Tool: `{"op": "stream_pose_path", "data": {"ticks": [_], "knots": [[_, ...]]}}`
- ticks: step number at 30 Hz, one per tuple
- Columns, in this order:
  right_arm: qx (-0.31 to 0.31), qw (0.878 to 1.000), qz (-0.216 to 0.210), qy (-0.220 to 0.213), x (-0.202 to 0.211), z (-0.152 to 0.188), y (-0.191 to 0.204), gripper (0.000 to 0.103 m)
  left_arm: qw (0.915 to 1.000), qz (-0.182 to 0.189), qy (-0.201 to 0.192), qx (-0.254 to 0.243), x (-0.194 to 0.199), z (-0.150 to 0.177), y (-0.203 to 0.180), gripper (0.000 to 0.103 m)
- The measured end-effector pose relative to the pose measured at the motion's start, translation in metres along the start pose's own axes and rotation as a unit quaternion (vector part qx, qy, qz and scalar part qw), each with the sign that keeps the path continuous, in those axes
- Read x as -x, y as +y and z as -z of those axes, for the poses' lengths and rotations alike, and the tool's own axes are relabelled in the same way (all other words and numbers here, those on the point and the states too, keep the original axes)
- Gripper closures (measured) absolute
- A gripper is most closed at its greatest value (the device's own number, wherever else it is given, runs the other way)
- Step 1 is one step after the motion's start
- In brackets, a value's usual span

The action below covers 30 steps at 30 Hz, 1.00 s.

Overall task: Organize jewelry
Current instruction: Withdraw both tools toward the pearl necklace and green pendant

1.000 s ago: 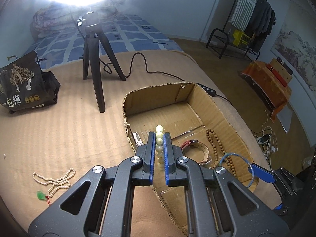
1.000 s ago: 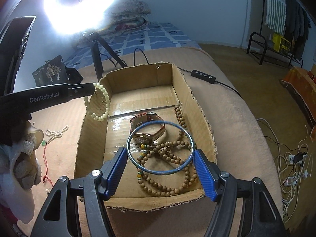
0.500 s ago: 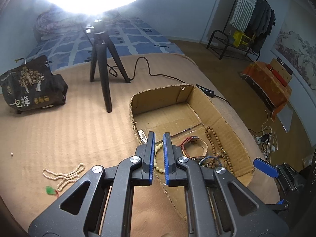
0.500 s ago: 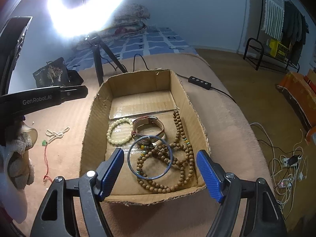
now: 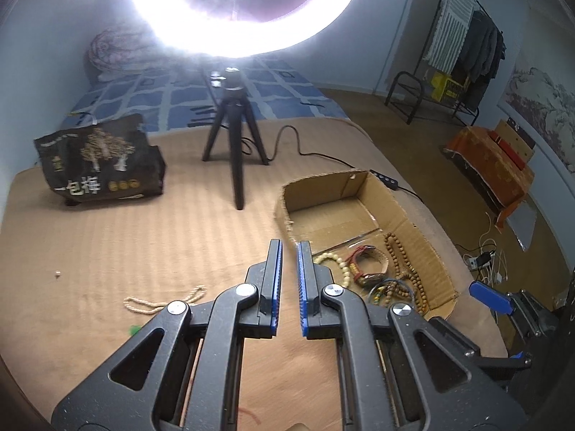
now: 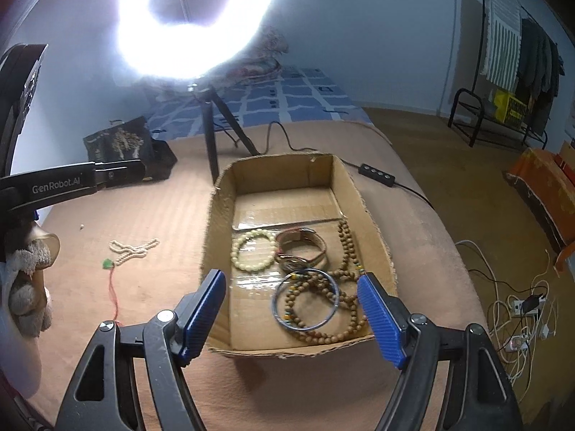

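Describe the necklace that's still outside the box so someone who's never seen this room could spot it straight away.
Start at the open cardboard box on the tan bedcover; the other pieces lie inside it. Look to the box's left, on the bare cover: the pale bead necklace lies there in loose loops. Unlike the cream bracelet in the box, its beads are tiny, and a green pendant on a red cord trails from it.

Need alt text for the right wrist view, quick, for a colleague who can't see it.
An open right gripper hovers empty at the near end of a cardboard box holding a pale bead bracelet, a watch, a blue bangle and brown wooden beads. A cream necklace lies outside on the mat.
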State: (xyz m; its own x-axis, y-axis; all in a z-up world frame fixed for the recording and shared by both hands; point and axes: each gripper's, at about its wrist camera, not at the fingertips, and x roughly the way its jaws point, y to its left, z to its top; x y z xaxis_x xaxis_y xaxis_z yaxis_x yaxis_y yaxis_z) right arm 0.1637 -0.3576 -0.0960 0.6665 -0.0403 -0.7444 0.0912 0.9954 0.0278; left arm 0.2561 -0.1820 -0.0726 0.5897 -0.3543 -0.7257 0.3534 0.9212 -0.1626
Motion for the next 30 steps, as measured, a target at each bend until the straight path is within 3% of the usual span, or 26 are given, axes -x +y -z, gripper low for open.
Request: {"op": "stream_pose_path", "data": {"ticks": [2, 4, 16, 30], "knots": [[0.004, 1.000, -0.003, -0.004, 0.004, 0.000, 0.006, 0.025, 1.0000, -0.007, -0.006, 0.003, 0.011, 0.002, 0.012, 0.075], [0.009, 1.000, -0.008, -0.008, 0.007, 0.000, 0.014, 0.023, 0.9998, -0.012, -0.012, 0.009, 0.021, 0.004, 0.024, 0.068], [0.028, 0.998, -0.048, -0.019, 0.010, -0.007, 0.065, 0.019, 0.9976, -0.061, -0.019, 0.026, 0.061, 0.021, 0.102, 0.067], [0.078, 0.992, -0.094, 0.011, -0.016, -0.007, 0.137, 0.019, 0.9908, -0.106, -0.001, 0.085, 0.077, 0.050, 0.201, 0.067]]}}
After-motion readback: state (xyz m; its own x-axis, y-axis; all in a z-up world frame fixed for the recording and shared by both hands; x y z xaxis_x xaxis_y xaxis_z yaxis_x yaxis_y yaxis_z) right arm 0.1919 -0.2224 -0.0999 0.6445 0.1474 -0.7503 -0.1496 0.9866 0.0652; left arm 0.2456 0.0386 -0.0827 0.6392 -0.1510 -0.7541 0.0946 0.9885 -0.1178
